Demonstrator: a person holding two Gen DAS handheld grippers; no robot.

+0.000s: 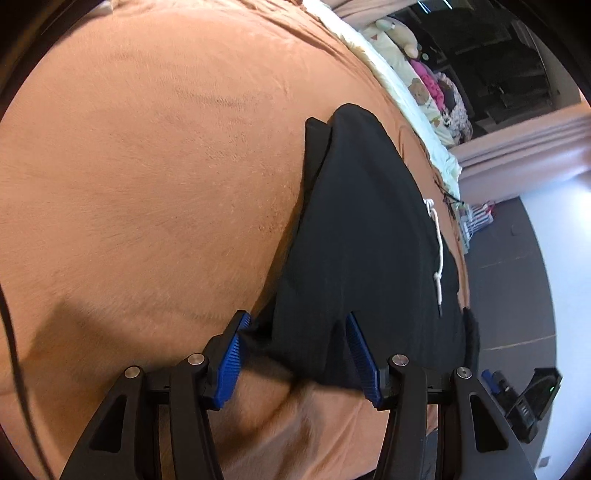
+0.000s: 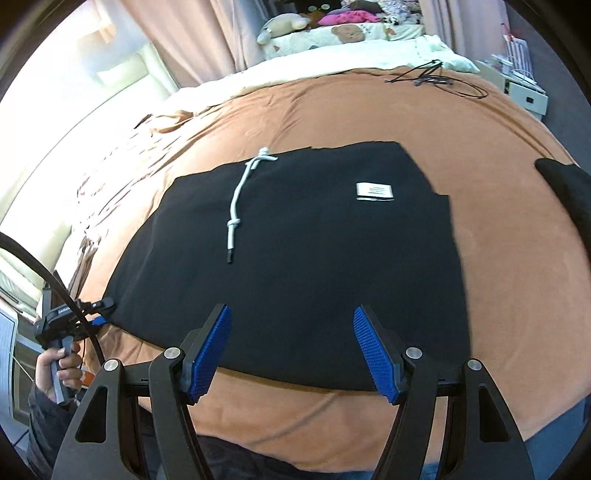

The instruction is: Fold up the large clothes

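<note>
A black garment (image 2: 303, 258) lies folded flat on the brown bed cover (image 2: 517, 258), with a white drawstring (image 2: 240, 195) and a white label (image 2: 375, 192) on top. My right gripper (image 2: 291, 332) is open above its near edge, holding nothing. My left gripper (image 1: 295, 336) is open at the garment's corner (image 1: 362, 240), with a fold of black cloth between the blue pads, not clamped. In the right wrist view the left gripper (image 2: 99, 310) shows at the garment's left corner. A loose black piece (image 2: 569, 184) lies at the far right.
A cream quilt (image 2: 332, 55), stuffed toys (image 2: 284, 26) and clothes lie at the bed's head. Black cables (image 2: 432, 77) lie on the far cover. Curtains (image 2: 192, 40) and a window are at left. A white bedside unit (image 2: 524, 92) stands at right.
</note>
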